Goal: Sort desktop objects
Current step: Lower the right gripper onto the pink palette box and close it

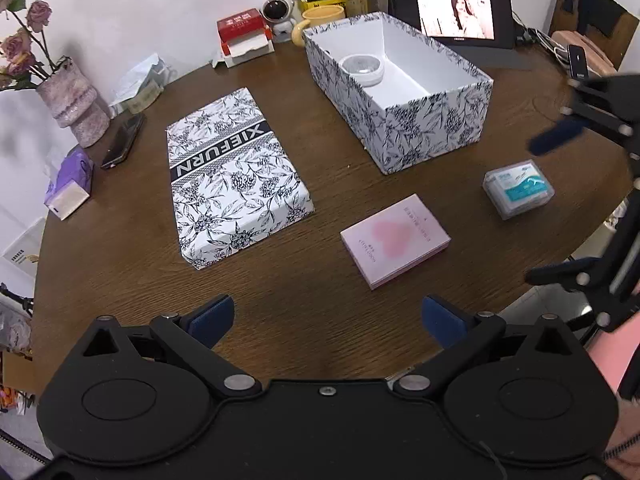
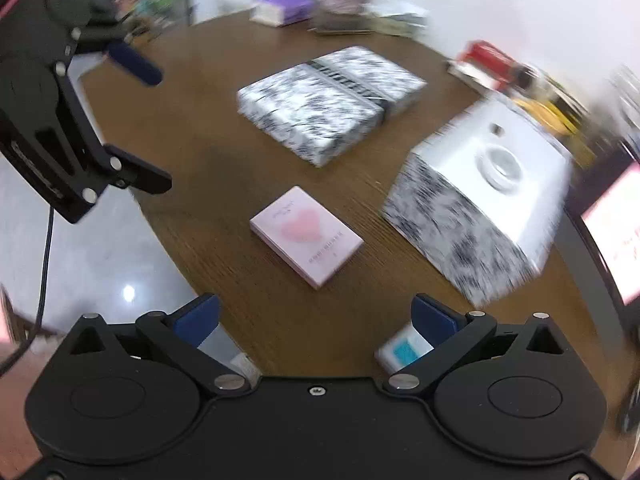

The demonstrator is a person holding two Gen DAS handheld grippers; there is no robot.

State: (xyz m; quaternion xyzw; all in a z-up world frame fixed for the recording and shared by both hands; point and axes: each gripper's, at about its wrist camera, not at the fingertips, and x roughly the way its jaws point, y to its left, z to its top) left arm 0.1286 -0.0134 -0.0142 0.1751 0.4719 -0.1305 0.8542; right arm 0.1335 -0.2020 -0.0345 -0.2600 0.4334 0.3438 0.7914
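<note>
An open floral box (image 1: 432,128) (image 2: 472,240) stands at the back right with a round white container (image 1: 363,67) (image 2: 500,168) inside it. Its lid (image 1: 236,180) (image 2: 328,104) lies top-up to the left. In front of the box lies a pink heart-printed card box (image 1: 394,238) (image 2: 306,234). A clear plastic box with a blue label (image 1: 518,188) (image 2: 404,350) rests on the table at the right. My right gripper (image 1: 534,212) (image 2: 316,312) hangs open over it, a finger on either side. Near the front edge my left gripper (image 1: 328,316) (image 2: 148,124) is open and holds nothing.
The round wooden table (image 1: 120,248) carries a vase of roses (image 1: 72,96), a purple tissue pack (image 1: 70,184) and a dark phone (image 1: 122,142) at the left. A red box (image 1: 242,34), a yellow mug (image 1: 320,18) and a lit tablet (image 1: 452,4) line the back. The right wrist view is motion-blurred.
</note>
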